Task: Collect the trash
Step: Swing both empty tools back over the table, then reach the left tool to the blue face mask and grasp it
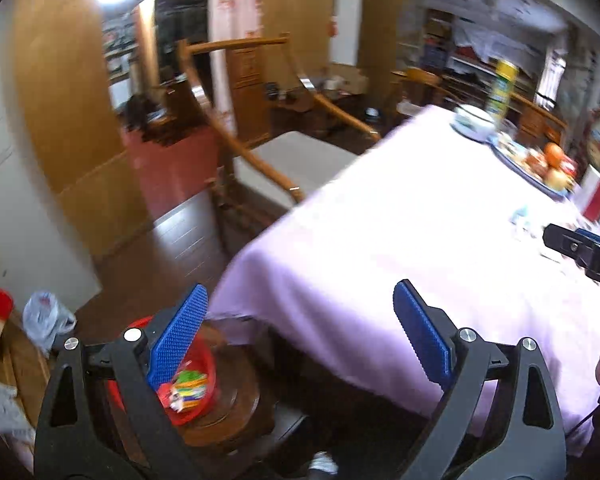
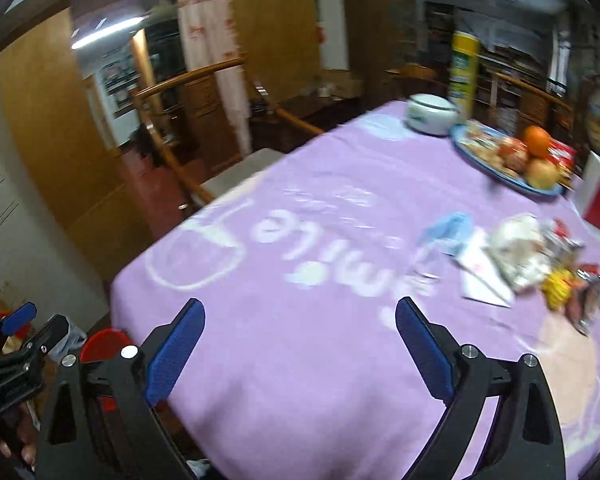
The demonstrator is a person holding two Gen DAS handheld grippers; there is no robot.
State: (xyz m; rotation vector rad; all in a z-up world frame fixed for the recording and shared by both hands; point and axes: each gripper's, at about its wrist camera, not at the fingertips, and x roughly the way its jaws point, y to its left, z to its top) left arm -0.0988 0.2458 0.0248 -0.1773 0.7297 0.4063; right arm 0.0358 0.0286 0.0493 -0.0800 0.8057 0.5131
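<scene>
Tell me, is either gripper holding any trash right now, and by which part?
Nothing is held. The left gripper and the right gripper both stand open with nothing between their pads; wrappers lie in the red basin.

Lilac-clothed table bears a wrapper heap and fruit plate

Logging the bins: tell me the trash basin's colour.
Red basin, clearest in the left wrist view.

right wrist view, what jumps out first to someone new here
The lilac tablecloth fills the view, with a heap of wrappers and crumpled paper near its right edge. Behind it a blue plate of fruit stands beside a tall yellow can. Low at the left, off the table, a red bin already holds colourful wrappers.
</scene>
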